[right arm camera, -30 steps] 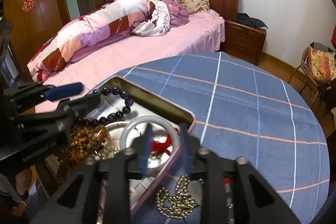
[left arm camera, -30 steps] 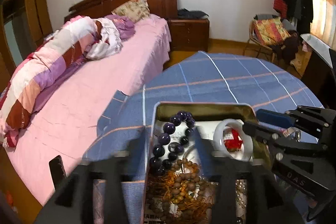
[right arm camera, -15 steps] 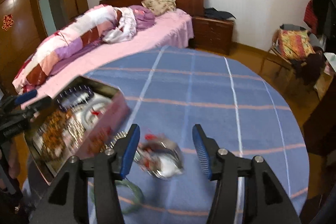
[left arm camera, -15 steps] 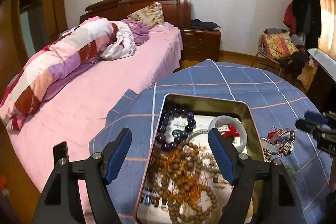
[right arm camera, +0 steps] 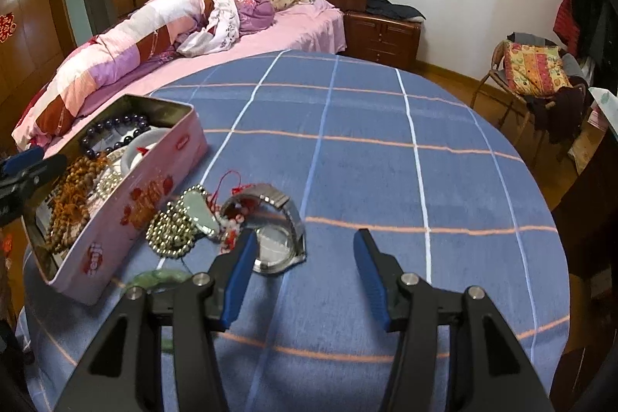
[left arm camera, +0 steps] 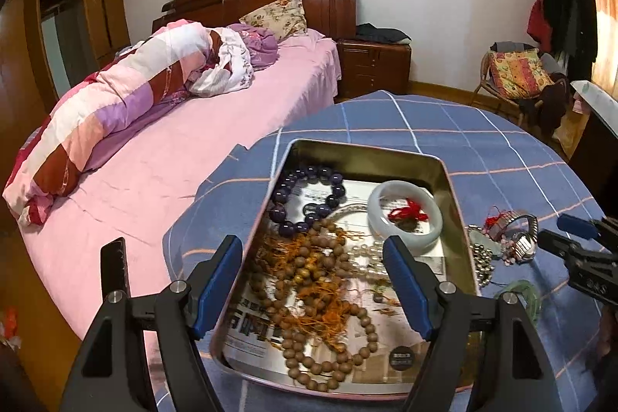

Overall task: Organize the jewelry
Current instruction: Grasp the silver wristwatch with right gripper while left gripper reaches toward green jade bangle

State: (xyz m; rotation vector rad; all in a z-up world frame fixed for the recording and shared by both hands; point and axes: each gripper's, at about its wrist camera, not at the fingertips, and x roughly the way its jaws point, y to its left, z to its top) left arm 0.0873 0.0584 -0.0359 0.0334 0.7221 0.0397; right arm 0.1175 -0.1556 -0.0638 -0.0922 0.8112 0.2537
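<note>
A pink metal tin [left arm camera: 448,180] [right arm camera: 127,203] sits on the blue checked tablecloth. It holds a purple bead bracelet [left arm camera: 307,199], a white jade bangle [left arm camera: 405,219], brown wooden beads [left arm camera: 309,280] and pearls. My left gripper [left arm camera: 313,280] is open and empty above the tin's near end. Right of the tin lie a silver watch [right arm camera: 278,230] [left arm camera: 523,238], a metal bead chain with a pendant [right arm camera: 181,222], a red-corded charm [right arm camera: 231,215] and a green bangle [right arm camera: 162,277]. My right gripper [right arm camera: 301,277] is open and empty, just in front of the watch.
The round table [right arm camera: 386,161] stands beside a pink bed [left arm camera: 174,149] with a rolled quilt. A wooden nightstand [right arm camera: 382,33] stands behind, and a chair [right arm camera: 537,72] with a cushion and clothes is at the far right. The table edge drops off to the right.
Both grippers opened and pulled back. The white bangle was let go in the tin. The right gripper swung right, from the tin to the loose jewelry by the watch.
</note>
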